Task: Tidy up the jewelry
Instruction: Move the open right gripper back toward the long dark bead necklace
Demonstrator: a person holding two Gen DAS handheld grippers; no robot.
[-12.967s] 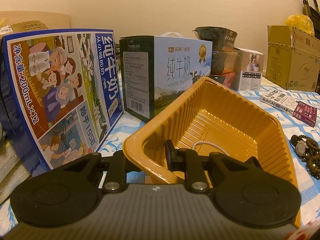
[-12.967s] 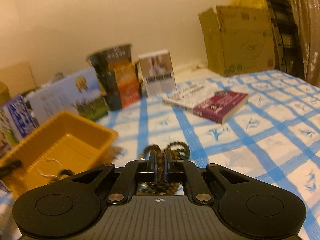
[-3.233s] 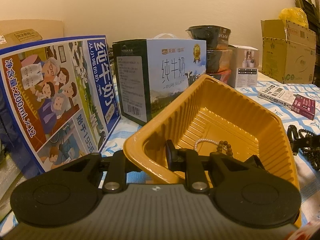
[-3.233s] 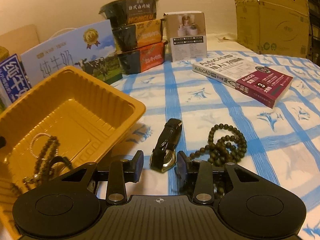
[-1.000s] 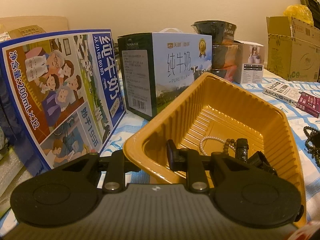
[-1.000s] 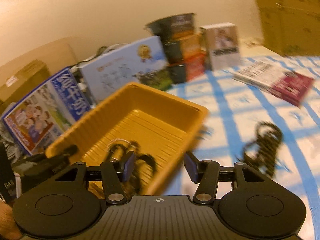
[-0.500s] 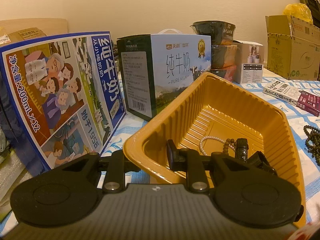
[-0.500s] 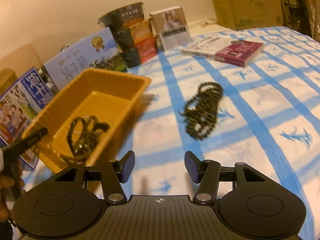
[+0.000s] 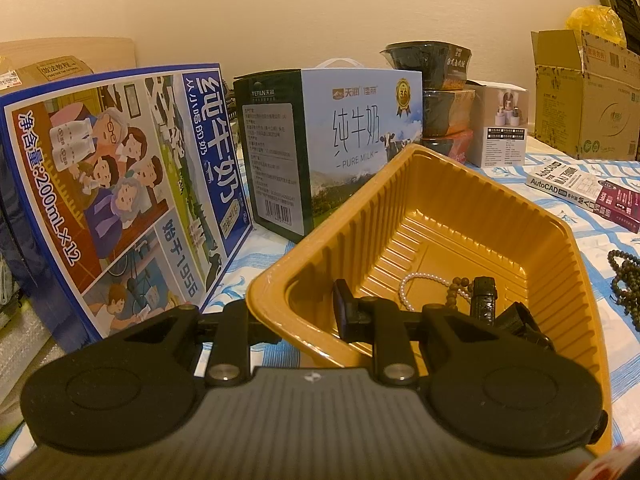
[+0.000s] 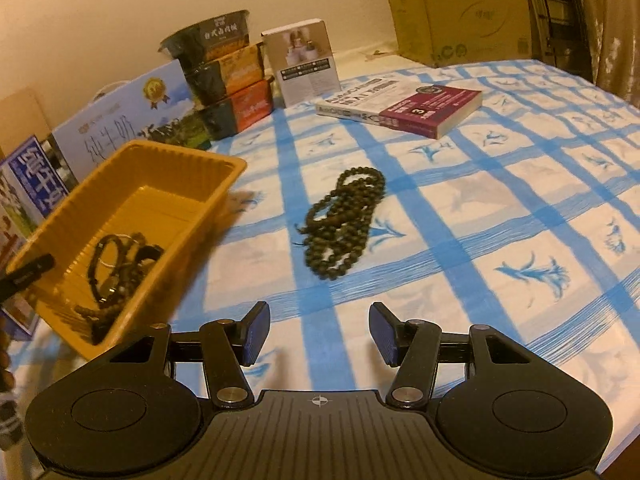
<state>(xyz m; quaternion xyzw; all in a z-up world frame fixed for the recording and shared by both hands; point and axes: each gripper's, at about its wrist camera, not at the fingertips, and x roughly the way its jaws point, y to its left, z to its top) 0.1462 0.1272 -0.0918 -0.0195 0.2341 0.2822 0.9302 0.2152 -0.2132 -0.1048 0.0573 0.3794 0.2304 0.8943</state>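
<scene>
My left gripper (image 9: 294, 308) is shut on the near rim of the yellow tray (image 9: 460, 208), which also shows in the right wrist view (image 10: 180, 156). In the tray lie a pearl bracelet (image 9: 420, 280), a brown bead string (image 9: 454, 294) and a black watch (image 9: 484, 300); they show as a dark heap in the right wrist view (image 10: 116, 264). A dark bead necklace (image 10: 344, 220) lies coiled on the blue-checked cloth, right of the tray. My right gripper (image 10: 318, 334) is open and empty, just short of the necklace.
Two milk cartons (image 9: 120, 184) (image 9: 340, 140) stand behind and left of the tray. Stacked food bowls (image 10: 224, 72), a small white box (image 10: 304, 64), a book (image 10: 404, 106) and a cardboard box (image 10: 460, 8) stand farther back on the cloth (image 10: 520, 220).
My right gripper put the watch in the tray, opened, and swung right to face the bead necklace on the cloth. The left gripper has held the tray rim throughout.
</scene>
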